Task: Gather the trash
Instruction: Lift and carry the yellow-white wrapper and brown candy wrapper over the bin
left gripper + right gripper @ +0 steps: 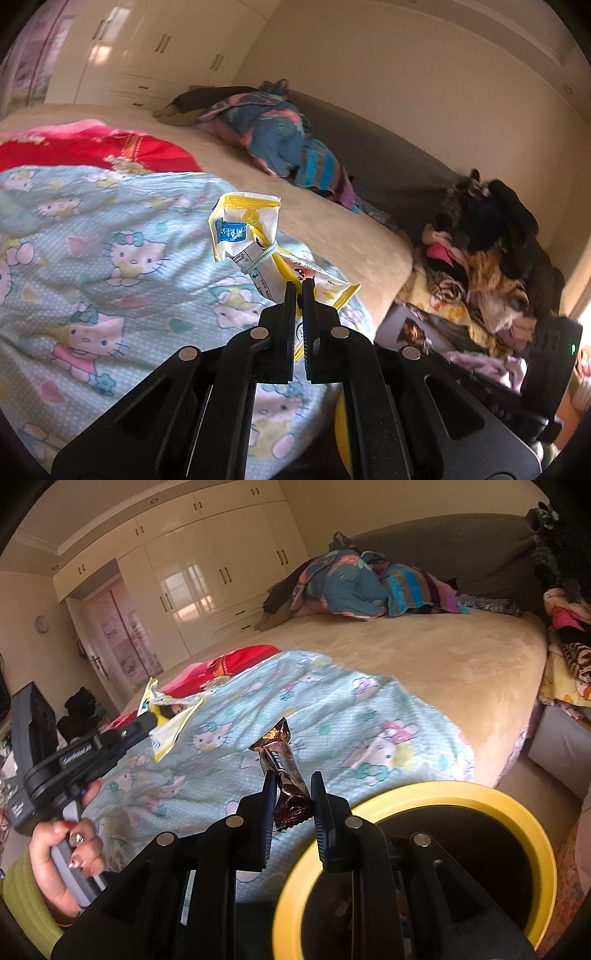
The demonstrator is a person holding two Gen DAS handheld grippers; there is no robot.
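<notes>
My left gripper (299, 283) is shut on a crumpled yellow-and-white snack wrapper (243, 229) that has a pale elastic band around its middle. It hangs above the Hello Kitty blanket (110, 258). In the right wrist view the left gripper (151, 718) appears at the left with the same wrapper (168, 731), and a person's hand (70, 849) is on its handle. My right gripper (293, 775) is shut on a shiny brown candy wrapper (282, 764), which stands upright between the jaws. Just below and to the right of it sits a black bin with a yellow rim (480, 794).
A large beige bed (443, 664) carries the light blue blanket (332, 720), a red blanket (236, 661) and a heap of blue bedding (354, 587). A pile of clothes (480, 266) lies beside the bed. Cream wardrobes (207, 568) line the far wall.
</notes>
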